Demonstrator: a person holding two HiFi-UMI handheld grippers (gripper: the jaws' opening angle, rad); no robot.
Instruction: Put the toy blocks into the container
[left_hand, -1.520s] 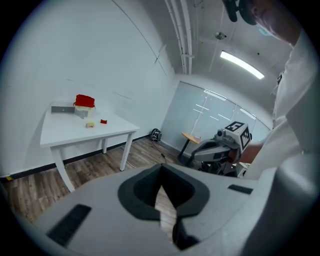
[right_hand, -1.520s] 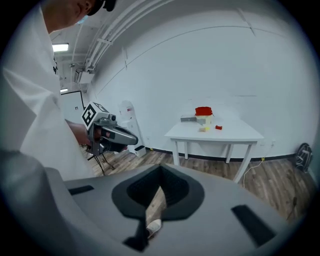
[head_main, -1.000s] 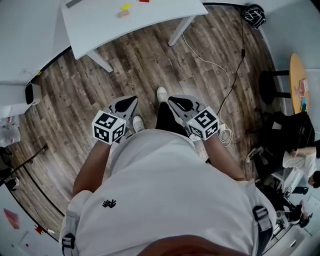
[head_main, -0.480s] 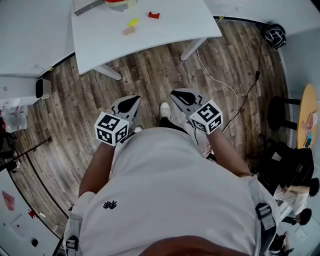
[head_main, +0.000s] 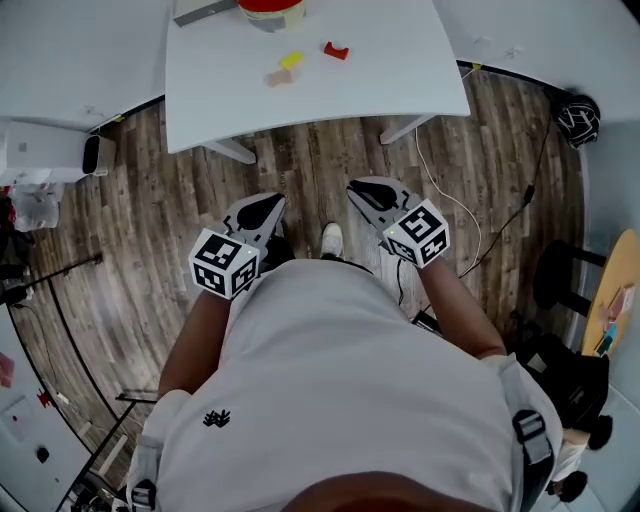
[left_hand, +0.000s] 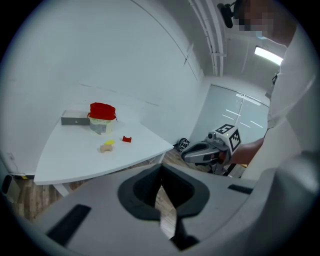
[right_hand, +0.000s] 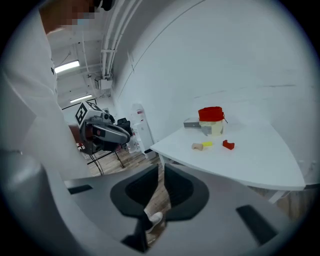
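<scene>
A white table (head_main: 400, 70) stands ahead of me. On it are a yellow block (head_main: 291, 61), a tan block (head_main: 278, 77), a red block (head_main: 335, 50) and a clear container with a red lid (head_main: 270, 12). My left gripper (head_main: 268, 205) and right gripper (head_main: 362, 187) are held at waist height over the floor, well short of the table. The left gripper view shows its jaws shut and empty, with the container (left_hand: 102, 119) far off. The right gripper's (right_hand: 161, 167) jaws are opening to a narrow slit with nothing between them.
A grey box (head_main: 205, 10) lies beside the container. A white appliance (head_main: 50, 150) sits on the floor at left. Cables (head_main: 450, 200) run across the wooden floor at right, near a helmet (head_main: 577, 120) and a black stool (head_main: 560, 280). My shoe (head_main: 331, 240) shows between the grippers.
The table with the blocks has come further into view and nearer. Both grippers stay in front of my torso, pointing at it.
</scene>
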